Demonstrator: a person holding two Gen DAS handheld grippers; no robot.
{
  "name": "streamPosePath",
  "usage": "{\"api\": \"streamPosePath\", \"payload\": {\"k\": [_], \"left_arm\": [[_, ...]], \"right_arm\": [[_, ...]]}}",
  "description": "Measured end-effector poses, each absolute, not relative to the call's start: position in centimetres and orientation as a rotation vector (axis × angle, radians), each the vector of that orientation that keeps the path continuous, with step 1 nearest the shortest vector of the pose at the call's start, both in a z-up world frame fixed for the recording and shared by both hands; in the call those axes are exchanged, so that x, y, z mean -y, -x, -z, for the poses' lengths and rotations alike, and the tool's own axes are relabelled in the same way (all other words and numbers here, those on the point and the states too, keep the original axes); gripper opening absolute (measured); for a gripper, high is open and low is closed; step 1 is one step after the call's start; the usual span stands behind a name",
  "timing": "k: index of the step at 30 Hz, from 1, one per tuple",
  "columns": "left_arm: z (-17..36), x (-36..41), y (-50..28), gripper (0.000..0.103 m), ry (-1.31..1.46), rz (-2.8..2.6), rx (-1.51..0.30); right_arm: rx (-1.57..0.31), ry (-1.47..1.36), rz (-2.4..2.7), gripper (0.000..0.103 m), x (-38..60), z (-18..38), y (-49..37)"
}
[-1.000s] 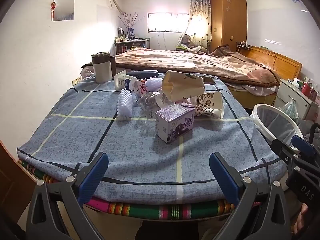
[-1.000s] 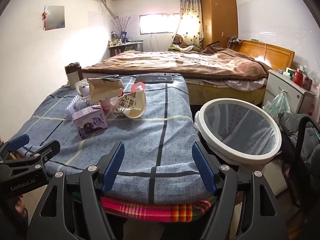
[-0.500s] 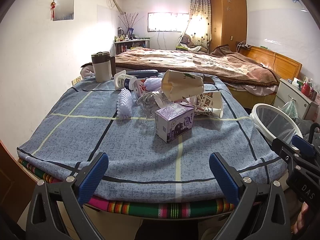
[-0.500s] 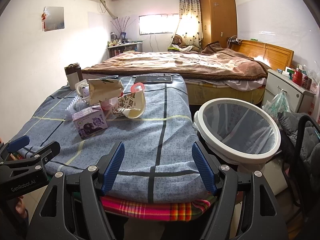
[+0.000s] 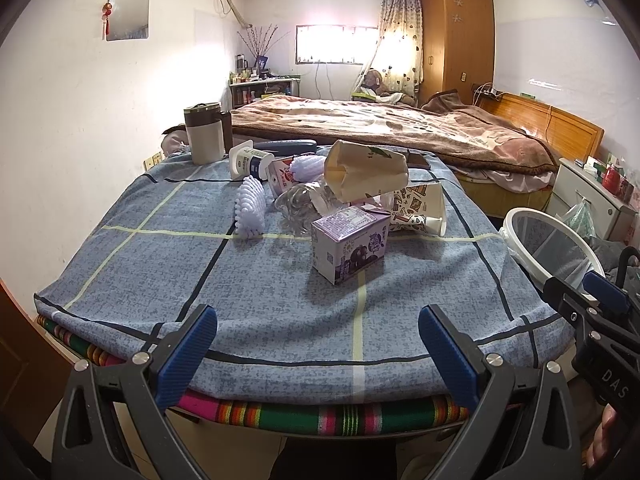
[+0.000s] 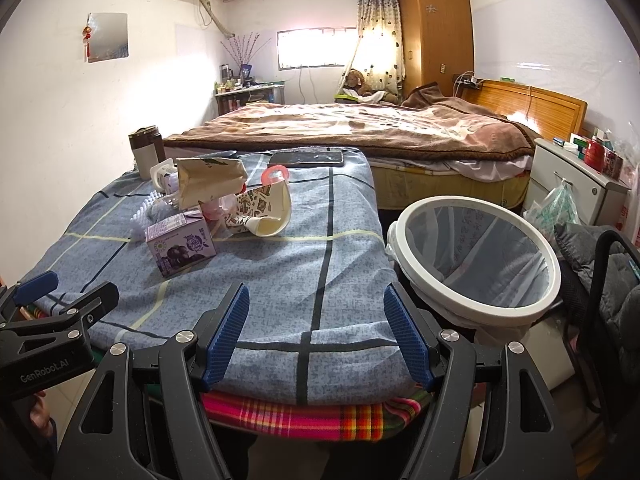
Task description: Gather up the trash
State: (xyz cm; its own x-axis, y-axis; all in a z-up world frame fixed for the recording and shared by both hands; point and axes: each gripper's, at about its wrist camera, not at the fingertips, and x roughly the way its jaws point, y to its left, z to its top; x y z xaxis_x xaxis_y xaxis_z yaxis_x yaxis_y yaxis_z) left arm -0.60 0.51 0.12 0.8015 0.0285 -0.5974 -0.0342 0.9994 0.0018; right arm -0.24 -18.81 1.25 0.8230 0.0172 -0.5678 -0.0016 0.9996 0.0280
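Note:
A heap of trash lies mid-table on the blue checked cloth point(image 5: 168, 264): a purple carton point(image 5: 350, 248) point(image 6: 180, 244) nearest me, a tan paper bag point(image 5: 366, 170) point(image 6: 210, 180), a patterned paper cup point(image 5: 420, 210) point(image 6: 264, 212) on its side, a crumpled clear bottle point(image 5: 298, 204), a white bristly piece point(image 5: 250, 210) and a small yoghurt cup point(image 5: 250, 162). A white-rimmed bin point(image 6: 476, 256) point(image 5: 548, 244) with a liner stands off the table's right edge. My left gripper point(image 5: 318, 350) and right gripper point(image 6: 316, 334) hover open and empty at the near table edge.
A tumbler point(image 5: 204, 134) and a dark phone point(image 6: 306, 158) rest at the table's far end. Behind it is a bed point(image 6: 360, 128) with a brown blanket. A white nightstand point(image 6: 576, 184) with a hanging bag stands right, and dark clothing point(image 6: 600, 256) lies beside the bin.
Both views have crept a little closer to the table. No object has moved, and both grippers stay open.

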Motion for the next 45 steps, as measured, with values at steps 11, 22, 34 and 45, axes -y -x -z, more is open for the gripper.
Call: {"api": "streamPosePath", "payload": {"k": [11, 22, 34, 45], "left_arm": [[-0.08, -0.37, 0.67, 0.102, 0.013, -0.034, -0.641], [-0.09, -0.51, 0.73, 0.102, 0.015, -0.033, -0.641], [-0.08, -0.53, 0.72, 0.102, 0.015, -0.033, -0.642], [-0.02, -0.72, 0.82, 0.102, 0.016, -0.033, -0.644]], "right_arm": [[-0.605, -0.031, -0.004, 0.071, 18.91, -1.38, 0.28], [-0.606, -0.03, -0.003, 0.071, 18.9, -1.38, 0.27], [-0.606, -0.029, -0.003, 0.071, 18.9, -1.37, 0.27], [-0.606, -0.029, -0.002, 0.071, 18.87, -1.36, 0.27]]}}
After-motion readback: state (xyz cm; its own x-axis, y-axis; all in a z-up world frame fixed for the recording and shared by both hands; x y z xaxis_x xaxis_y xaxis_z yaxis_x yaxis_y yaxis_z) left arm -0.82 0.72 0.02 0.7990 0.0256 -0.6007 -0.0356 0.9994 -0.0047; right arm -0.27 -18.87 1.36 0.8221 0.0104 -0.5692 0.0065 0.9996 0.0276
